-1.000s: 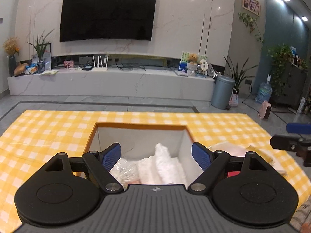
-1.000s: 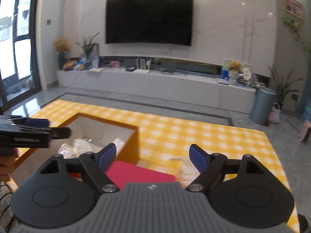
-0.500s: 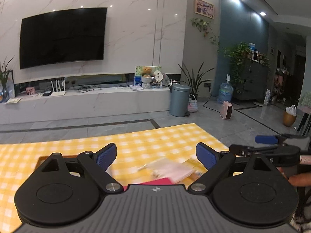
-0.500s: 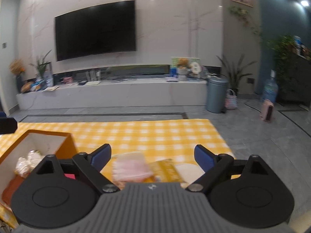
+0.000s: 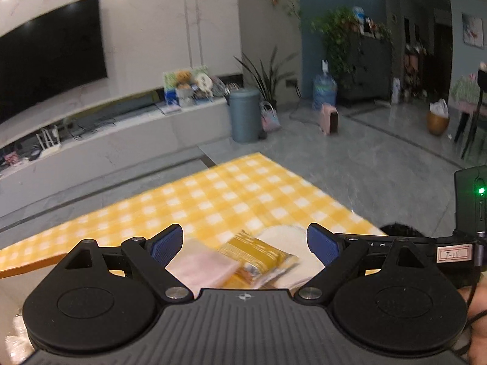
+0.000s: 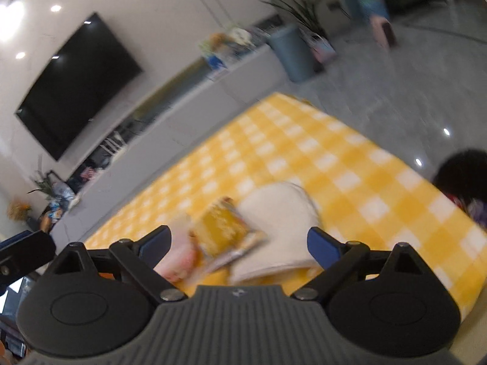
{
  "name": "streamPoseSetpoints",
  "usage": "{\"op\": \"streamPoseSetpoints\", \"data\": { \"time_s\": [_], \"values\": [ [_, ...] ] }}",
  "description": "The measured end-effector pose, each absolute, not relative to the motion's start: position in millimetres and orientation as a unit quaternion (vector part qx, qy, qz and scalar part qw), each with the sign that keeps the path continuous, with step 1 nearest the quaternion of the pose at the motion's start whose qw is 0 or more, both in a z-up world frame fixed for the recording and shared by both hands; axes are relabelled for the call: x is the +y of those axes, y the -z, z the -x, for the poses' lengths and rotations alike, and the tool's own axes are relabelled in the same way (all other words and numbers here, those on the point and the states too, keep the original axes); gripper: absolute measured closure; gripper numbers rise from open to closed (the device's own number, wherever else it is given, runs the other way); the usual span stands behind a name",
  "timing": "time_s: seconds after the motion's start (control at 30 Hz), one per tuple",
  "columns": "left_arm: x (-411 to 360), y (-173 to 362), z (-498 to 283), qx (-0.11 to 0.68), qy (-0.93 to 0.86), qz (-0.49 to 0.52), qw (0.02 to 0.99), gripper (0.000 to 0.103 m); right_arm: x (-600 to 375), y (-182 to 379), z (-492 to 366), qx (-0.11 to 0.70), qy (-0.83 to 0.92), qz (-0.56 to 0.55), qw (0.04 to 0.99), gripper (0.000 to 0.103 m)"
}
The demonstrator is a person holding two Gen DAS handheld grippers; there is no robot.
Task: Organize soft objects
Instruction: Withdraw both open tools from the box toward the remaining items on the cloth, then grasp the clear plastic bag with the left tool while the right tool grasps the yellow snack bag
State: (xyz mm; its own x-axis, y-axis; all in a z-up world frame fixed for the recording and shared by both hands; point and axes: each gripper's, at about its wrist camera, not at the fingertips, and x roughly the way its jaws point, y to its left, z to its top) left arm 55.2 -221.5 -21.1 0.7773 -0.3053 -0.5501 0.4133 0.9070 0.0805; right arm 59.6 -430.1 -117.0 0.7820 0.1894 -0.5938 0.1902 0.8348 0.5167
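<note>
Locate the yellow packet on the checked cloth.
The yellow packet lies between a pink pack and a white pad, ahead of both open grippers.

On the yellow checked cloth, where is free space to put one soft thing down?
The yellow checked cloth is bare beyond the packets, up to its far edge and right corner. It is crowded near the cameras: pink packet, yellow packet and white pad overlap there.
</note>
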Motion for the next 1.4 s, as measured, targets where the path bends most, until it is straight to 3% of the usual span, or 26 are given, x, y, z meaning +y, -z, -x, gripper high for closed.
{"op": "streamPoseSetpoints", "data": {
  "time_s": [0.57, 1.0, 1.4],
  "values": [
    [-231.4, 104.9, -150.1, 0.428, 0.076, -0.12, 0.893, 0.0, -443.7, 139.2, -69.0, 0.368, 0.05, -0.274, 0.887, 0.009],
    [-248.0, 129.4, -151.1, 0.395, 0.083, -0.23, 0.885, 0.0, -443.2, 141.9, -70.1, 0.368, 0.025, -0.292, 0.882, 0.009],
    [-242.2, 143.9, -175.3, 0.419, 0.065, -0.205, 0.882, 0.0, -440.6, 143.4, -72.5, 0.375, 0.025, -0.286, 0.881, 0.009]
  ]
}}
